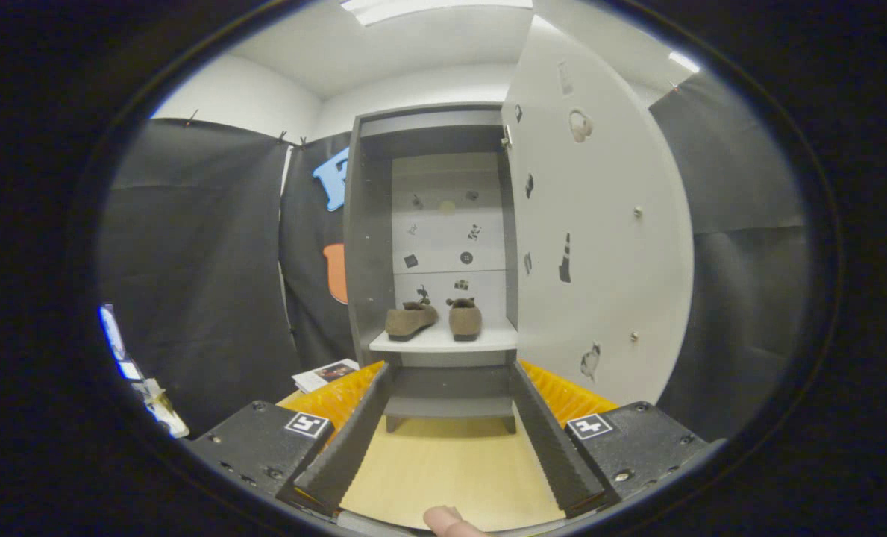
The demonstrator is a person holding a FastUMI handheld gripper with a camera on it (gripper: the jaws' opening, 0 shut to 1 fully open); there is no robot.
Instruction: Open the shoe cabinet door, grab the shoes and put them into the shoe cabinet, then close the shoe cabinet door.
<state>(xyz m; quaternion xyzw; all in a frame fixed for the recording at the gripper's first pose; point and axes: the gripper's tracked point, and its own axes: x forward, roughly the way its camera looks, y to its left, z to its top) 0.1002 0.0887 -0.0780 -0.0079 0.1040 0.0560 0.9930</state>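
The grey shoe cabinet (pixel 365 246) stands straight ahead, well beyond my fingers. Its white door (pixel 600 246) is swung wide open to the right and carries several small stickers. Two brown shoes sit side by side on the white middle shelf (pixel 443 341): the left shoe (pixel 410 320) angled a little, the right shoe (pixel 465 318) pointing straight in. My gripper (pixel 450 377) is open, its two fingers spread apart with nothing between them, aimed at the lower part of the cabinet below the shoes.
A light wooden floor (pixel 450 462) lies between my fingers and the cabinet. A lower grey shelf (pixel 449 406) sits under the white one. Black cloth walls hang on both sides. A printed leaflet (pixel 326 373) lies left of the cabinet's foot. A fingertip (pixel 450 520) shows beneath the gripper.
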